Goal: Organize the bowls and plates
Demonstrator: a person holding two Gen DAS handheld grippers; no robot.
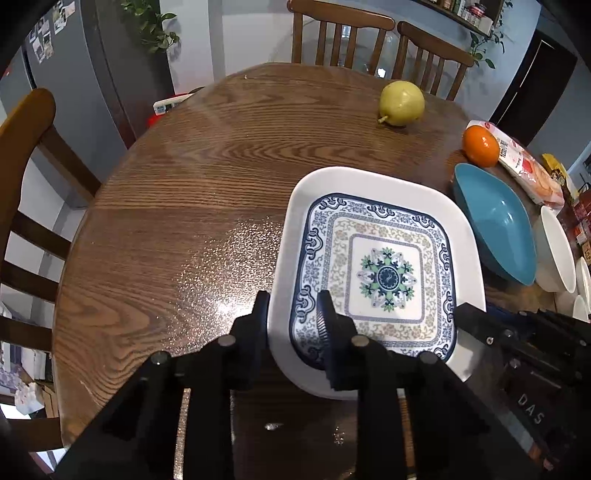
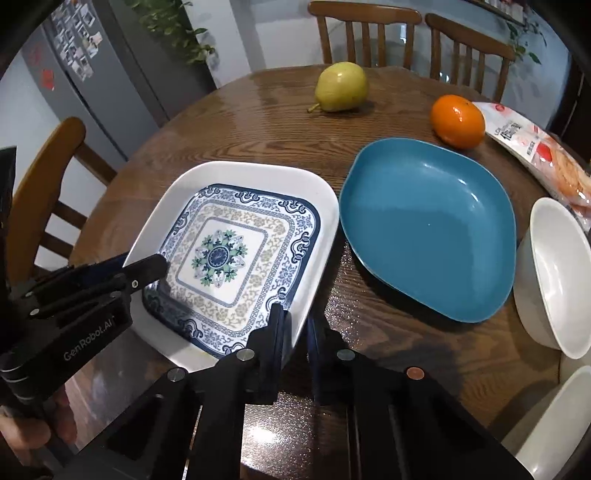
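A white square plate (image 1: 373, 181) lies on the round wooden table (image 1: 166, 221), with a blue-patterned square plate (image 1: 386, 277) nested inside it. My left gripper (image 1: 294, 315) is shut on the near left rim, one finger outside the white edge and one on the pattern. My right gripper (image 2: 297, 328) is shut on the near right corner of the white plate (image 2: 236, 173). A finger of the left gripper (image 2: 147, 271) shows on the plate's left side in the right wrist view. A teal dish (image 2: 428, 229) sits just right of the plates, with a white bowl (image 2: 557, 277) beyond it.
A second white bowl (image 2: 554, 417) sits at the near right edge. A pear (image 2: 341, 90), an orange (image 2: 458, 120) and a food packet (image 2: 546, 162) lie at the back. Wooden chairs (image 1: 340, 33) ring the table. Bare tabletop lies left of the plates.
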